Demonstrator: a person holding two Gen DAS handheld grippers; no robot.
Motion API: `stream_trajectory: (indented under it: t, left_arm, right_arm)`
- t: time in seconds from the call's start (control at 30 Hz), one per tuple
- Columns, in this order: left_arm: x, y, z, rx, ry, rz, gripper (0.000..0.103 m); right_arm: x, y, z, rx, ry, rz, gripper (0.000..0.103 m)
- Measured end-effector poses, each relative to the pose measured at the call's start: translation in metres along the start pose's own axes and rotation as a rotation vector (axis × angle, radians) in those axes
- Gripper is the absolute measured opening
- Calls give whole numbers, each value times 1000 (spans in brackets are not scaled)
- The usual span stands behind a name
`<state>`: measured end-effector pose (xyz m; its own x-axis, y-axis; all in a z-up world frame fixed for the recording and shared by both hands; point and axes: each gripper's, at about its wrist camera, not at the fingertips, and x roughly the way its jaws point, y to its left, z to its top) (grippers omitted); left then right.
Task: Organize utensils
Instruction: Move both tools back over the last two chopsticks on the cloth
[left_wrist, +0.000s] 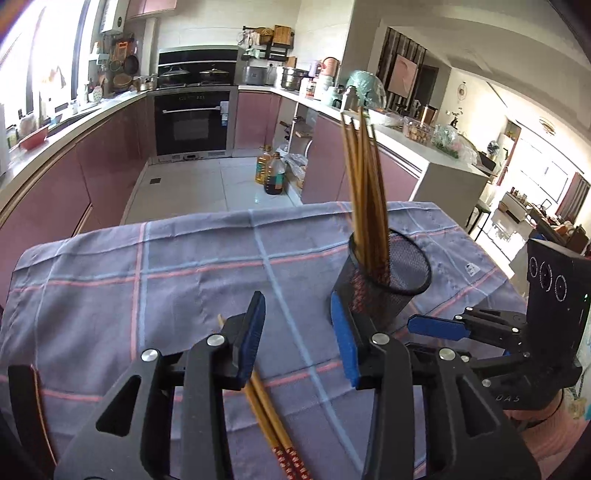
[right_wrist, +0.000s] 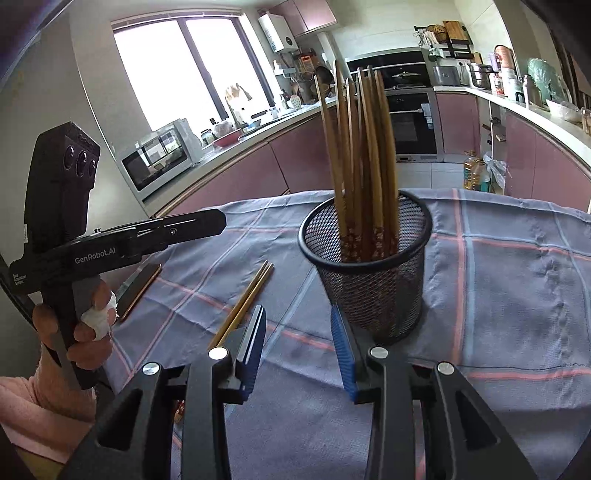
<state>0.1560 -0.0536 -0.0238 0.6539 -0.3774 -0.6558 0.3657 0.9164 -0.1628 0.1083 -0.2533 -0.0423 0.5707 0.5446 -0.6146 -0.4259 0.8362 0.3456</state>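
Wooden chopsticks (right_wrist: 362, 162) in black wire-mesh holder (right_wrist: 369, 277) (matt metal).

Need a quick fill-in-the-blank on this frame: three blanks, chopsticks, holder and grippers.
1. Most chopsticks stand upright in a black ____ holder.
2. A loose pair of chopsticks lies flat on the ____ tablecloth.
3. The jaws of the left gripper and right gripper both stand ____, holding nothing.

Missing words: mesh; checked; open

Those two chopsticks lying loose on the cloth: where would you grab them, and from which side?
Probably mid-shaft, from above: the loose chopsticks lie flat, side by side on the tablecloth, so fingers straddling them across their length could pinch both together. The left gripper hangs open nearby.
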Motion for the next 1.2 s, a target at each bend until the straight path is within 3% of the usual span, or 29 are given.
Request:
stream_trajectory:
  t: [0.17, 0.37, 1.2]
  left_arm:
    - [5, 27, -41, -55, 52, 71, 41]
    - [15, 44, -77, -109, 116, 82, 41]
    - [4, 66, -103, -160, 110, 85, 46]
  right_arm:
    - [24, 20, -11, -35, 62, 10, 41]
    - [45, 40, -17, -59, 113, 23, 42]
    - [90, 76, -18, -146, 186, -62, 41]
